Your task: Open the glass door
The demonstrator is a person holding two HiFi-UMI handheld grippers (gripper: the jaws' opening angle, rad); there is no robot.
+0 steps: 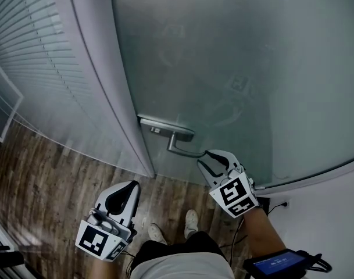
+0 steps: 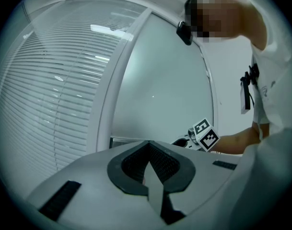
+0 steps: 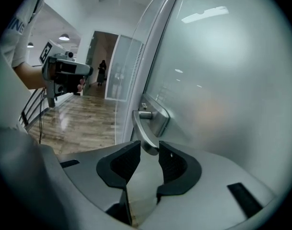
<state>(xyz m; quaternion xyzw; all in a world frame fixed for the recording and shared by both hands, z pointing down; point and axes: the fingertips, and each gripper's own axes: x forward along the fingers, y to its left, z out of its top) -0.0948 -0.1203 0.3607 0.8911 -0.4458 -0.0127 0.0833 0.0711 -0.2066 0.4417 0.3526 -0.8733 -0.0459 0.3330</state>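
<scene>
The frosted glass door [image 1: 235, 68] [image 3: 222, 80] fills the view ahead, and its metal lever handle [image 1: 179, 147] [image 3: 146, 128] juts from a plate near the door's left edge. My right gripper [image 1: 210, 157] [image 3: 149, 150] points down at the lever's free end, which sits between the pads and fills the gap, so the jaws are shut on it. My left gripper [image 1: 129, 188] [image 2: 148, 146] hangs lower left, away from the door, pointing level with its jaws together and nothing in them. The left gripper view shows the right gripper's marker cube [image 2: 205, 134] by the door.
A glass partition with blinds [image 1: 43, 68] runs along the left of the door frame [image 1: 115, 109]. Wood floor [image 1: 49, 173] lies below, with the person's shoes [image 1: 191, 222]. A white wall [image 1: 333, 214] with a socket [image 1: 284, 204] stands right. A corridor [image 3: 95, 85] opens behind.
</scene>
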